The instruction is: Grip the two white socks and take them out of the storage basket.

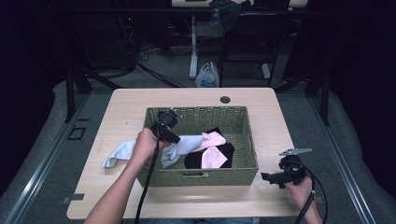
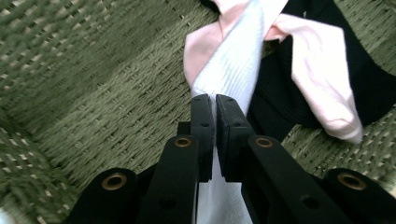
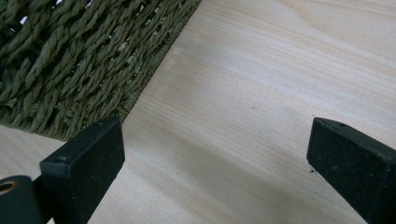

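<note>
A green woven basket stands in the middle of the wooden table. Inside its left part, my left gripper is shut on a pale blue cloth. In the left gripper view the jaws pinch this pale cloth above the basket floor. A pink cloth and a black cloth lie beneath it. My right gripper rests open over bare table beside the basket's right front corner.
Another pale blue cloth lies on the table and reaches the basket's left wall. A cable hole sits near the table's far edge. On the floor beyond are a white plastic bag and desk legs.
</note>
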The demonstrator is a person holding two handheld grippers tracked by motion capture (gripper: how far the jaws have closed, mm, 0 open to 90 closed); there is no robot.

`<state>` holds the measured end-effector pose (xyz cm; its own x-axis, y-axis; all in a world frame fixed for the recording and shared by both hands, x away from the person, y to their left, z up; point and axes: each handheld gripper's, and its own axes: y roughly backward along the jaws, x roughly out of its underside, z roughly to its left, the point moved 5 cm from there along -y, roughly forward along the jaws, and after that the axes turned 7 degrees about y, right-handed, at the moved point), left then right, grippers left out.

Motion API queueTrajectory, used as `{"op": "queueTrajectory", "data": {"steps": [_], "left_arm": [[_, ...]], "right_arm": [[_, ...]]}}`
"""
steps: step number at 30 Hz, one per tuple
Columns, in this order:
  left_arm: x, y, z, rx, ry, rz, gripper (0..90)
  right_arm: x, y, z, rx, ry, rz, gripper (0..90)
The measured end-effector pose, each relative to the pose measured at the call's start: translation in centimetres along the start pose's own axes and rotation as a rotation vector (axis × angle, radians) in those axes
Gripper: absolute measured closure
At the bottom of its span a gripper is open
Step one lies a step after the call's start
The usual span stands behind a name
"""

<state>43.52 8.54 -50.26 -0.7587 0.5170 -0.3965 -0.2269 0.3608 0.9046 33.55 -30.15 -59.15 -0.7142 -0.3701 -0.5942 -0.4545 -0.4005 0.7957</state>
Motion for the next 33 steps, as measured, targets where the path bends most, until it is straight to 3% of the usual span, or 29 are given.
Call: {"op": "queueTrajectory", "data": {"steps": [17, 33], "left_arm": [[-1.4, 4.6, 0.0, -0.006, -0.025, -0.063, 86.6], [-3.6, 9.5, 0.1, -0.056, -0.038, -0.132, 86.6]], "right_arm": [[0.0, 0.0, 0.0, 0.000, 0.001, 0.002, 3.9], [0.0, 0.0, 0.0, 0.000, 0.000, -0.001, 3.9]]}}
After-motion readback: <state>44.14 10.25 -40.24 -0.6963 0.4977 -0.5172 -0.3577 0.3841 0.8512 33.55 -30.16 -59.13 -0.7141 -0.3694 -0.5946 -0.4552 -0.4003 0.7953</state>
